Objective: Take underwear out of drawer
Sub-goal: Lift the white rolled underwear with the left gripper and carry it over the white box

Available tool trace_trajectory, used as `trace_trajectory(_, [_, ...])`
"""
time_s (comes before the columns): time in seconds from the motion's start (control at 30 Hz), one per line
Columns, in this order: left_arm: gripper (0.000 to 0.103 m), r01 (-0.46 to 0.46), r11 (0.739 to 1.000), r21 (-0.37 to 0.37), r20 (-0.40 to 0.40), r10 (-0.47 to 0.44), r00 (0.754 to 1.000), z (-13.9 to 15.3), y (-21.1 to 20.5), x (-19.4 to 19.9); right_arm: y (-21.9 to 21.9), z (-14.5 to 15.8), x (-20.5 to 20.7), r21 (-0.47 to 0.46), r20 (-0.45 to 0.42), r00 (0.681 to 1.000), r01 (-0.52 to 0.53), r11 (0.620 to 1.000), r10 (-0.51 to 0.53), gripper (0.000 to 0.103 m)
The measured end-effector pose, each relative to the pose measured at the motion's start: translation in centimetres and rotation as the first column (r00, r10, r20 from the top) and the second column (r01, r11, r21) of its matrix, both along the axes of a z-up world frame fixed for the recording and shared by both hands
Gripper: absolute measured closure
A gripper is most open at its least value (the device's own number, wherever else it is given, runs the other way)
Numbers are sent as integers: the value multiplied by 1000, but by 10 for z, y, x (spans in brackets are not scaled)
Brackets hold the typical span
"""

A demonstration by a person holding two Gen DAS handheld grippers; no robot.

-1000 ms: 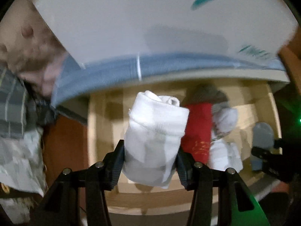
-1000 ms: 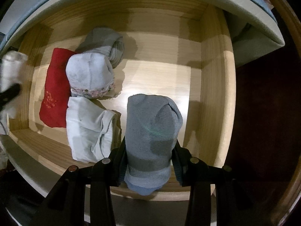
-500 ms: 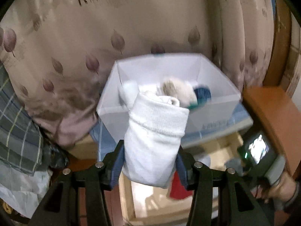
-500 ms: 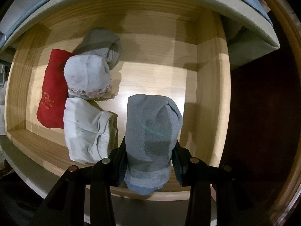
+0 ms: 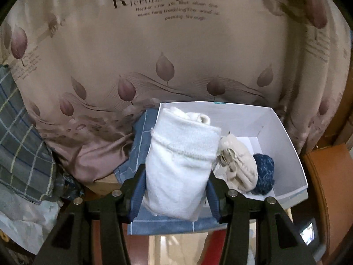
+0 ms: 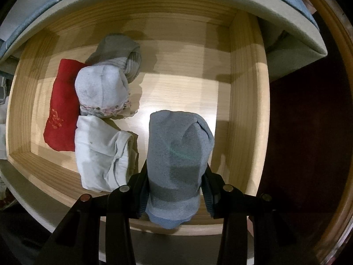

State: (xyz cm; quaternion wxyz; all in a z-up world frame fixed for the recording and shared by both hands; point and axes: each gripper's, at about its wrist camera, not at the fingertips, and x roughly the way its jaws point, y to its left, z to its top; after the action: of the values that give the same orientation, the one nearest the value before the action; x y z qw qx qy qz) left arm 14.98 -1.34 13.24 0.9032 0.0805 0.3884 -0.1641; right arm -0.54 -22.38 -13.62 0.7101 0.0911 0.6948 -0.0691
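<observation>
Left gripper (image 5: 176, 190) clamped on white rolled bundle (image 5: 181, 167), held above near-left corner of white box (image 5: 284, 132). Box holds cream bundle (image 5: 240, 165) and dark blue bundle (image 5: 263, 173), touching each other; box sits on blue cloth (image 5: 141, 137), leaf-print fabric (image 5: 154, 50) behind.

Right gripper (image 6: 174, 190) clamped on grey-blue rolled bundle (image 6: 178, 161), above wooden drawer (image 6: 245, 101), near its front edge. In drawer, left half: red folded piece (image 6: 60, 110), white bundle with pink trim (image 6: 101, 90), grey bundle (image 6: 119, 53), white folded piece (image 6: 101, 152), all clustered and touching.
</observation>
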Motion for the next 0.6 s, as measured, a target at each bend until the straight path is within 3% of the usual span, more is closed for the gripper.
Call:
trace_trajectory(0.2, [53, -13, 999, 53, -35, 15, 999, -17, -23, 29, -4, -5, -1, 17, 2, 1000, 5, 1000, -5, 65])
trace_trajectory(0.47, [52, -24, 987, 158, -140, 47, 989, -65, -36, 50, -11, -8, 0, 27, 1, 1000, 1, 1000, -1, 65])
trace_trajectory(0.6, [50, -31, 988, 154, -155, 55, 986, -72, -32, 52, -14, -9, 1, 32, -1, 1000, 0, 1000, 0, 65])
